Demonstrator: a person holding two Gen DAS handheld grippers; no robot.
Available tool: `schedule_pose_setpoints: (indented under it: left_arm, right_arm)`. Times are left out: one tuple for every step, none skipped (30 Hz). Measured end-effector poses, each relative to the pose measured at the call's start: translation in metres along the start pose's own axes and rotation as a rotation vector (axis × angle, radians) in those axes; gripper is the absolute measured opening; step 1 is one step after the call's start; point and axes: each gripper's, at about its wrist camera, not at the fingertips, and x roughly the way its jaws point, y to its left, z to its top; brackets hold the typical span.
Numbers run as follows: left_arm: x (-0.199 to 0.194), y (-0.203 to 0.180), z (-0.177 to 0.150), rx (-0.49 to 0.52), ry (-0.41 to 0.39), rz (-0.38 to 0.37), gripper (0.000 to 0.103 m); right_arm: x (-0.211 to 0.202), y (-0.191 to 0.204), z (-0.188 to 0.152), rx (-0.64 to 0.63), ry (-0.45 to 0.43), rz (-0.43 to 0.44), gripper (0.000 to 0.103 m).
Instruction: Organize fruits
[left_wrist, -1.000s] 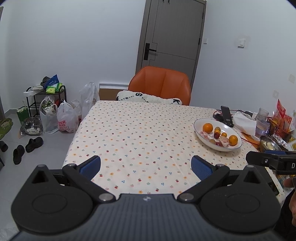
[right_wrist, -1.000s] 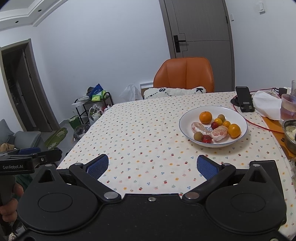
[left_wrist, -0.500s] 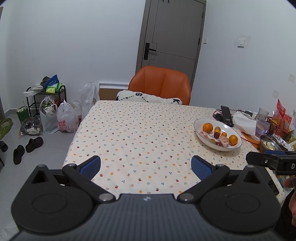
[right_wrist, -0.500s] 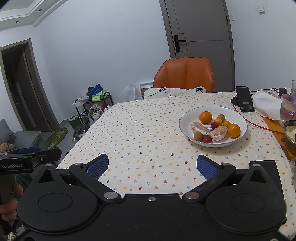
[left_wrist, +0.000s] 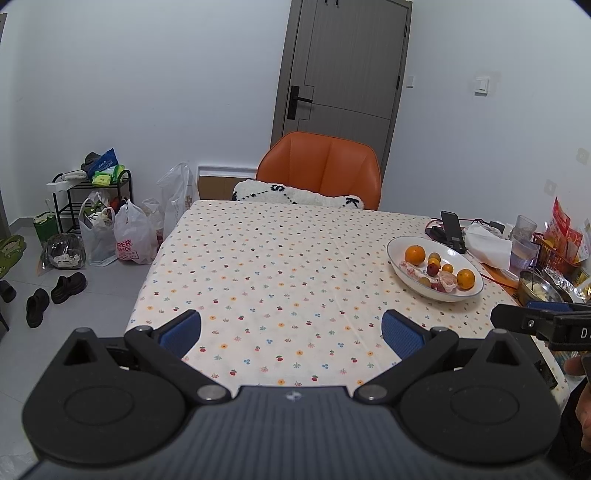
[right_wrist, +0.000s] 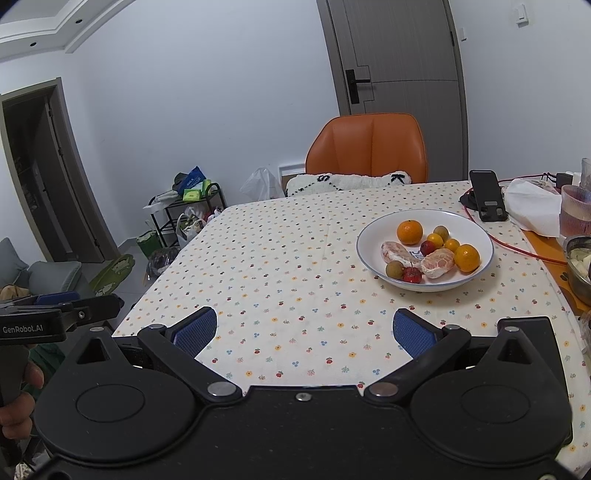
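Note:
A white bowl (right_wrist: 373, 230) (left_wrist: 397, 245) sits on the right half of a dotted tablecloth (right_wrist: 280, 266). It holds several fruits: two oranges (right_wrist: 409, 232), small yellow ones, peeled pinkish segments (right_wrist: 437, 263), a brown round fruit and red ones. My right gripper (right_wrist: 304, 330) is open over the table's near edge, well short of the bowl, with nothing between its blue pads. My left gripper (left_wrist: 291, 330) is open too, further left over the near edge, with nothing in it.
An orange chair (right_wrist: 367, 147) with a white cushion stands at the far side. A phone on a stand (right_wrist: 487, 195), tissue, a glass, a red cable and a metal bowl (right_wrist: 580, 264) crowd the right edge. Bags, a rack and shoes (left_wrist: 66, 286) lie on the floor at left.

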Motion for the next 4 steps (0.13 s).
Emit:
schedule_pose_setpoints:
  left_arm:
    - [-0.0002,0.0000,-0.0003,0.002,0.001,0.001,0.103]
    - [-0.0001,-0.0005,0.0002,0.003,0.002,0.001,0.103]
    - [-0.0002,-0.0005,0.0001,0.004,0.003,0.001,0.103]
    - [-0.0004,-0.0004,0.0005,0.005,0.003,0.000,0.103]
  right_arm:
    - [0.0006,-0.0008,-0.0004,0.000,0.000,-0.001,0.103]
    - [0.0008,-0.0012,-0.0005,0.001,-0.001,-0.001,0.103]
    - [0.0009,-0.0015,-0.0006,0.002,-0.001,-0.001,0.103]
    - [0.0010,-0.0017,-0.0007,0.002,-0.003,-0.001,0.103]
